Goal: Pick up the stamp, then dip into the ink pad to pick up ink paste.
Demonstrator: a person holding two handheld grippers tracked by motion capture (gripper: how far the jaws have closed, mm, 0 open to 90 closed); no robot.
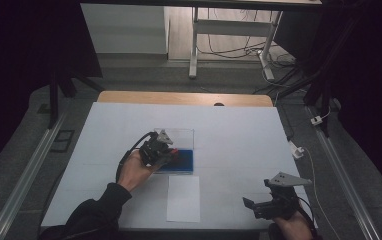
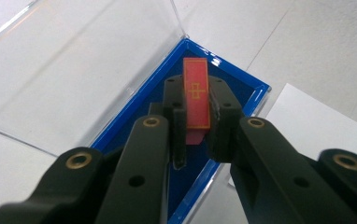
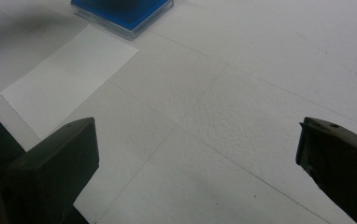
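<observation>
Two grippers: the left gripper (image 1: 165, 151) and the right gripper (image 1: 259, 205). One red block (image 2: 196, 98), clamped between the left gripper's jaws. One blue box (image 2: 242, 95) just beneath that block, with one clear lid (image 2: 74, 70) raised beside it. One paper sheet (image 1: 183, 198) between the two grippers. One table (image 1: 239, 135) under both.

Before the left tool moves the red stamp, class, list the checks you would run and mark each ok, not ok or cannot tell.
1. Left tool shut on red stamp: ok.
2. Stamp over the blue pad: ok.
3. Clear lid swung open, out of the way: ok.
4. White paper lying flat beside the pad: ok.
5. Right tool open, away from the paper: ok.
6. Stamp face inked: cannot tell.
</observation>
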